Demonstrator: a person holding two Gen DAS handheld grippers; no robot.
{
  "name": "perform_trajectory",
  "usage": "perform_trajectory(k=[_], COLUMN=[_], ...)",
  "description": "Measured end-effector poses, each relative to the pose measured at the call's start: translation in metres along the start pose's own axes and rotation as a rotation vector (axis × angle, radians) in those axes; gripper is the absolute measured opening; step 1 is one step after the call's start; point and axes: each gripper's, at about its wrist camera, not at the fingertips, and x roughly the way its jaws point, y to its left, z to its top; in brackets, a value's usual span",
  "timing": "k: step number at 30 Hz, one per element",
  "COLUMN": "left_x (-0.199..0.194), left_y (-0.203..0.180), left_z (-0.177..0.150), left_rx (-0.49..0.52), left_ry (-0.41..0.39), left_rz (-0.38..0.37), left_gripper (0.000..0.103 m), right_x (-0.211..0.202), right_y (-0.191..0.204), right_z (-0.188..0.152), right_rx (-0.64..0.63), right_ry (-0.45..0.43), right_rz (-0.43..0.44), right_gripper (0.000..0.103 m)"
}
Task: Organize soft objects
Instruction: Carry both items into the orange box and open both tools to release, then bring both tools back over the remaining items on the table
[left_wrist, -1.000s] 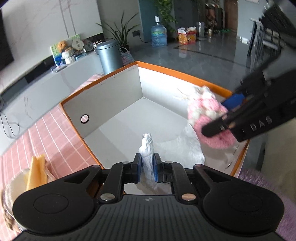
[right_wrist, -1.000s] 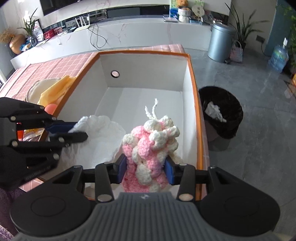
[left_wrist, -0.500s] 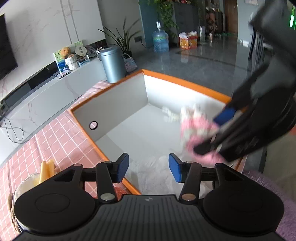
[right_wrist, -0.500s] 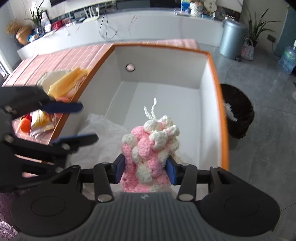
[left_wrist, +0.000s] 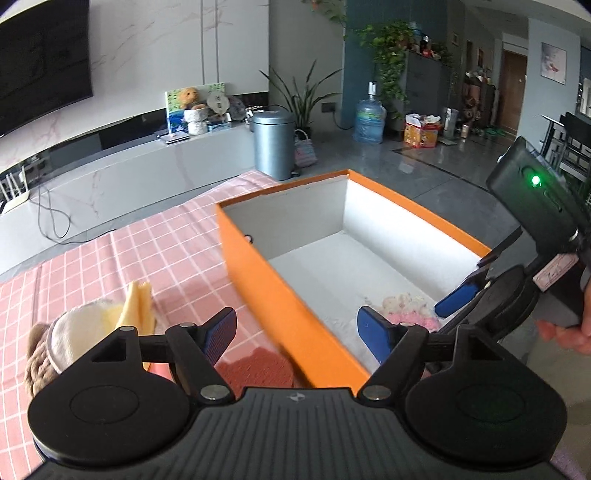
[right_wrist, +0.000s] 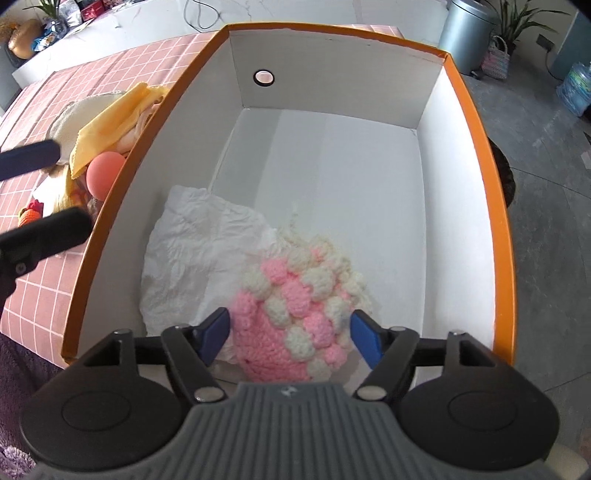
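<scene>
An orange box with white inside stands on the pink checked tablecloth; it also shows in the left wrist view. A pink-and-white crochet piece lies on the box floor, partly over a crumpled white cloth. My right gripper is open, its jaws on either side of the crochet piece without squeezing it. The crochet piece shows in the left wrist view too. My left gripper is open and empty, above the box's left wall.
Left of the box lies a pile of soft things: a yellow cloth, a cream hat, a pink ball and a small orange knit toy. A black bin stands on the floor to the right.
My left gripper let go of the white cloth, opened and pulled back left over the box wall. My right gripper lowered the crochet piece onto the box floor and opened.
</scene>
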Motion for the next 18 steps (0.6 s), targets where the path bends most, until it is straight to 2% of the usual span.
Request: perform_trajectory(k=[3, 9, 11, 16, 18], left_x=[-0.007, -0.024, -0.031, -0.050, -0.059], left_y=[0.008, 0.032, 0.040, 0.056, 0.065], left_z=[-0.006, -0.020, -0.026, -0.046, -0.054], left_rx=[-0.046, -0.187, -0.247, -0.285, -0.323], left_ry=[-0.030, -0.085, -0.103, -0.125, -0.141], left_rz=[-0.008, -0.005, 0.007, 0.054, 0.070], left_gripper=[0.091, 0.092, 0.092, 0.092, 0.092], right_x=[-0.006, -0.029, -0.040, -0.071, -0.080], right_y=[0.003, 0.016, 0.026, 0.058, 0.073], right_z=[-0.003, -0.005, -0.009, -0.024, -0.031], right_rx=[-0.007, -0.007, -0.020, -0.035, -0.037], right_ry=[-0.018, -0.085, -0.140, -0.340, -0.419], right_rz=[-0.028, -0.074, -0.099, -0.108, -0.091], right_gripper=[0.087, 0.089, 0.090, 0.092, 0.100])
